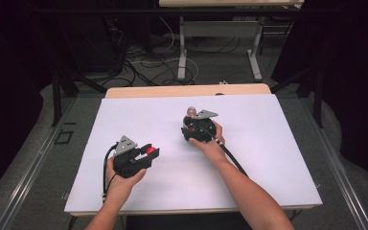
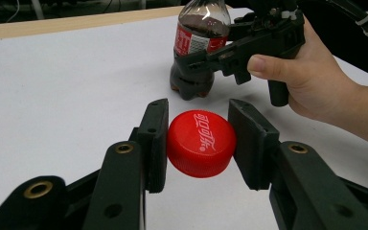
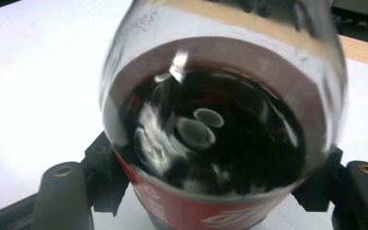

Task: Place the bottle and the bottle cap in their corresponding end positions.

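— How were the hands placed in the high view?

— Both forearms came up from the bottom edge. The left hand (image 1: 120,179) sat at lower left of the white table (image 1: 268,158), wrapped round the left gripper (image 1: 149,152), whose jaws pointed toward the right of the frame. The right hand (image 1: 210,143) lay near the centre, its forearm slanting down to the lower right, with the right gripper (image 1: 191,125) aimed toward the top of the frame.

— And the jaws?

— The left gripper's jaws were clamped on a red bottle cap (image 2: 201,143); in the left gripper view both pads pressed its ribbed rim from either side. The right gripper's jaws were closed round the body of a cola bottle (image 2: 199,48), at the red label.

— Where was the bottle?

— Just above centre in the high view, standing on the table; in the left gripper view it showed at the top centre, its base on the white surface.

— Anything in it?

— Dark cola, reaching up to the shoulder in the right gripper view, with a few bubbles on top. The clear neck above looked empty.

— Which way did things point?

— The bottle's long axis stood upright, neck toward the ceiling. The cap was held with its printed top facing up and toward the camera, a little tilted.
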{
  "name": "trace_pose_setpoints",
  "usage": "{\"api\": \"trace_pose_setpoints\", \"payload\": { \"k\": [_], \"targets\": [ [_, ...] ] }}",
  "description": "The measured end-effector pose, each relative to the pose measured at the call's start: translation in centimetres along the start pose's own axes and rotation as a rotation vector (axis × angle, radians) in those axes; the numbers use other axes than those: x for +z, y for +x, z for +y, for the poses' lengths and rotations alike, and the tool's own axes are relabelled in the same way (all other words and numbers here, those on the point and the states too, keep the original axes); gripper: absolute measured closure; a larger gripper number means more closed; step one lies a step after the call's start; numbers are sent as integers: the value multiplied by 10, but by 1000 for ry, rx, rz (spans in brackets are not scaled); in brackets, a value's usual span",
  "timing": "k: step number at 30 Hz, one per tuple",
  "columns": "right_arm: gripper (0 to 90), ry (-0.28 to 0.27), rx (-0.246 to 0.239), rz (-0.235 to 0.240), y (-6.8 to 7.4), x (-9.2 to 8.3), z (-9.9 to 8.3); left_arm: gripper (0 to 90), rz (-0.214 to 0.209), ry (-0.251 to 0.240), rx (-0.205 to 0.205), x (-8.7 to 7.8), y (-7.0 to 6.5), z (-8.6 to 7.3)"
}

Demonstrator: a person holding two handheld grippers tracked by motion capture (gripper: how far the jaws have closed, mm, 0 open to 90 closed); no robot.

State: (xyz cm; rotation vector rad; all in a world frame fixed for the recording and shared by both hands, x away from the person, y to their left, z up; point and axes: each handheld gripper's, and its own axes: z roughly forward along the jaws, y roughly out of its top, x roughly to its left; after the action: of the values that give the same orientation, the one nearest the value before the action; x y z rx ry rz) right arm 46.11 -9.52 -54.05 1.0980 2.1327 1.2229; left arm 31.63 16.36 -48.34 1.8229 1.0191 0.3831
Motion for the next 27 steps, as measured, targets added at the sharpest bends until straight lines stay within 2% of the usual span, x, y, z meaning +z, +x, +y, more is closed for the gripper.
{"api": "trace_pose_setpoints", "payload": {
  "k": [3, 4, 5, 11, 14, 16, 18, 19, 22, 24, 25, 27],
  "targets": [
    [276, -14, 9, 2, 0, 0, -2, 608, 3, 3, 4, 2, 0, -1],
    [272, 6, 7, 2, 0, -1, -2, 608, 2, 4, 6, 2, -1, -2],
    [250, -17, 14, 5, 0, 0, -2, 608, 0, 5, 5, 3, -1, -2],
    [183, -17, 10, 27, -1, -8, -6, 608, -32, 27, 25, 17, -8, -4],
    [167, -16, 15, 33, -1, -14, -11, 608, -57, 40, 46, 32, -15, -6],
    [154, -1, 9, 39, -2, -21, -15, 607, -94, 56, 53, 44, -21, -7],
    [150, -12, 15, 43, -3, -27, -18, 607, -119, 68, 59, 57, -27, -9],
    [149, -25, 13, 39, -4, -29, -19, 606, -126, 80, 72, 63, -30, -11],
    [145, -37, 45, 40, -8, -39, -21, 605, -141, 88, 73, 82, -39, -16],
    [148, -38, 51, 17, -10, -45, -23, 605, -153, 108, 80, 92, -44, -19],
    [146, -47, 60, 18, -11, -47, -24, 605, -168, 124, 81, 97, -45, -21],
    [144, -50, 76, 15, -13, -52, -26, 605, -168, 140, 89, 104, -47, -23]
  ]
}}
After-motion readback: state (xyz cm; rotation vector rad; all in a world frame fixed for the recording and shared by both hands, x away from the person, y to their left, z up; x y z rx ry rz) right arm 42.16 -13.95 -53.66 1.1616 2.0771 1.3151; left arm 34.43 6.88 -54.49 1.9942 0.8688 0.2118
